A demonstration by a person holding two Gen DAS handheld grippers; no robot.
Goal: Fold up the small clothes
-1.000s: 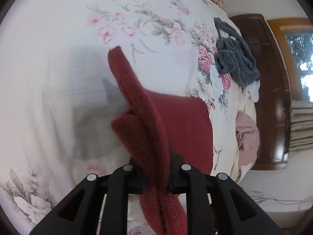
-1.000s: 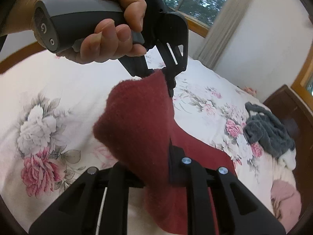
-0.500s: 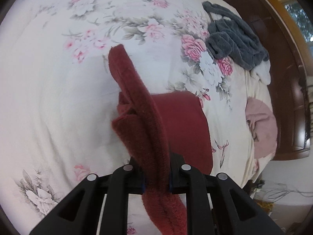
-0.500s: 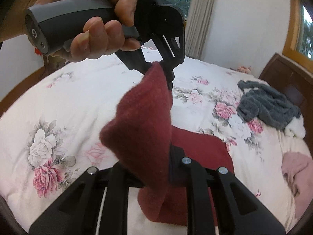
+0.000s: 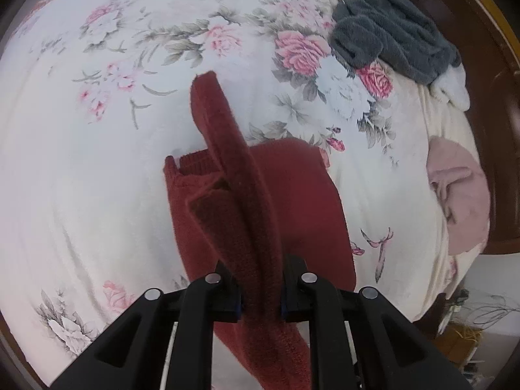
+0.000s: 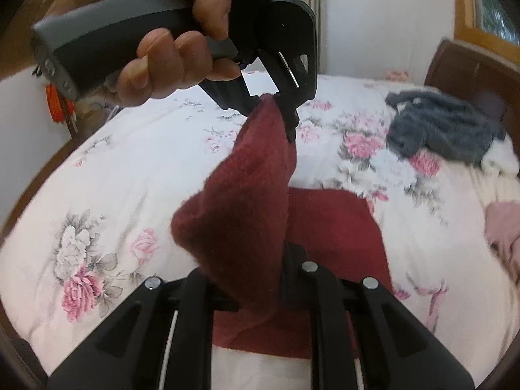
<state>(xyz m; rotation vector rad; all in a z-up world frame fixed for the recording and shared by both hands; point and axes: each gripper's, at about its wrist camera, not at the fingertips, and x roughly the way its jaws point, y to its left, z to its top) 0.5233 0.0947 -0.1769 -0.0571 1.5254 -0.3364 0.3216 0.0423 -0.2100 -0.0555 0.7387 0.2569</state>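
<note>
both claws, left (image 5: pixel 260 287) and right (image 6: pixel 260 287), pinch the red knit (image 5: pixel 260 201) tight, lifted edge stretched between them above the floral bed (image 5: pixel 97 162).

So my bed's got this white floral quilt (image 5: pixel 97 169) on it, pink roses and grey leaves all over. Up near the far right corner of the bed there's a dark grey fuzzy garment (image 5: pixel 386 29) in a crumpled heap, with something white (image 5: pixel 453 89) poking out just beside it at the edge. Further down the right edge sits a dusty pink piece (image 5: pixel 458 195), bunched up too. A dark wooden bed frame (image 6: pixel 461 61) runs behind that side, and a wood-framed window (image 6: pixel 481 6) sits above it. Cables (image 5: pixel 481 308) tangle on the floor past the bed's right edge.
</note>
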